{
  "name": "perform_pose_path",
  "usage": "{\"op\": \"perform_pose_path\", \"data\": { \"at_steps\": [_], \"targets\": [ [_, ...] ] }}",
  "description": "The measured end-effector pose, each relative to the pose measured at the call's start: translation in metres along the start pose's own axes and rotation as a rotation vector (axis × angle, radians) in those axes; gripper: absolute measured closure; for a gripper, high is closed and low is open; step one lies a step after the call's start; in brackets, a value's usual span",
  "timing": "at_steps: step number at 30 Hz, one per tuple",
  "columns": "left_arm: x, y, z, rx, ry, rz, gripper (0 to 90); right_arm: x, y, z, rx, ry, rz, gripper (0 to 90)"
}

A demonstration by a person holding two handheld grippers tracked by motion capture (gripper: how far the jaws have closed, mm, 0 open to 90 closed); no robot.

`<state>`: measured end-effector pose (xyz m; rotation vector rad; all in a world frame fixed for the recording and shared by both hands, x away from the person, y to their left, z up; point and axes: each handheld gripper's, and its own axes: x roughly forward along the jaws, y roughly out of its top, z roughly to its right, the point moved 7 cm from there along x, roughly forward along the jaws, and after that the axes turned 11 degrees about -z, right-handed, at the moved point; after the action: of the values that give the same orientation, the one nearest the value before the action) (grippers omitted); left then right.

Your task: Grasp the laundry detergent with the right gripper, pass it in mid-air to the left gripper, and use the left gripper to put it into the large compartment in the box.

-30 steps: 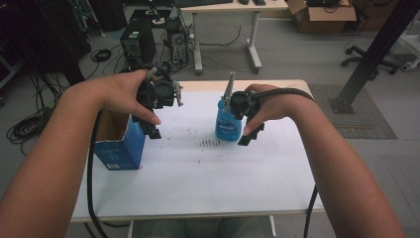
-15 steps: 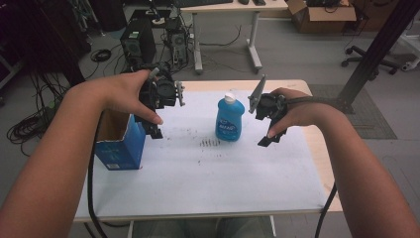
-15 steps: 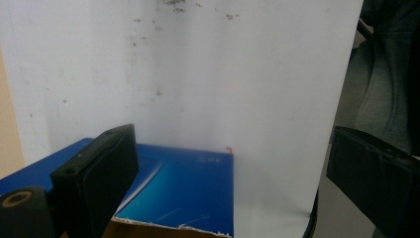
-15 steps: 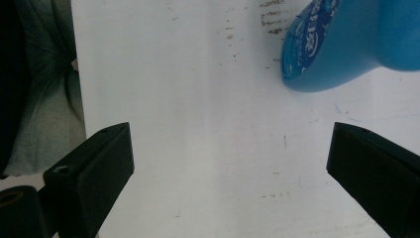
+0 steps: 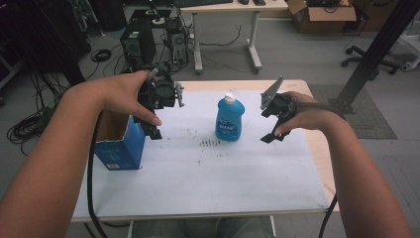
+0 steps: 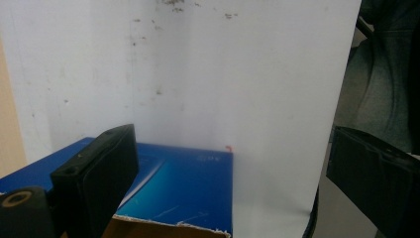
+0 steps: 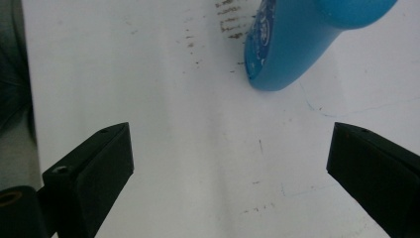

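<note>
Dish soap bottle (image 5: 229,119) stands just left of the empty, wide-open right hand-held gripper (image 5: 275,122).

High view overhead, claw views close, downward, sharing white table (image 5: 208,173)

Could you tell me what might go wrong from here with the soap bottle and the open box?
The blue soap bottle stands upright and free on the white table; the open right gripper hovers just beside it, so a careless sweep could tip it. The left gripper, also open, hangs over the torn rim of the blue box, and a jaw could catch the rim and drag the box.
</note>
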<state>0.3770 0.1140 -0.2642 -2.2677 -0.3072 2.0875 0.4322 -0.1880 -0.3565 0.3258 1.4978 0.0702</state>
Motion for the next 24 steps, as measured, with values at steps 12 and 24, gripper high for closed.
{"op": "perform_pose_path", "data": {
  "at_steps": [12, 24],
  "targets": [
    [0.001, 0.001, 0.001, 0.003, -0.002, 0.010, 6.3, 0.034, -0.001, 0.023, 0.066, -0.061, 0.161, 4.0],
    [0.003, 0.005, -0.002, 0.009, -0.009, 0.014, 6.3, 0.061, -0.002, 0.037, 0.155, -0.063, 0.341, 3.1]
  ]
}}
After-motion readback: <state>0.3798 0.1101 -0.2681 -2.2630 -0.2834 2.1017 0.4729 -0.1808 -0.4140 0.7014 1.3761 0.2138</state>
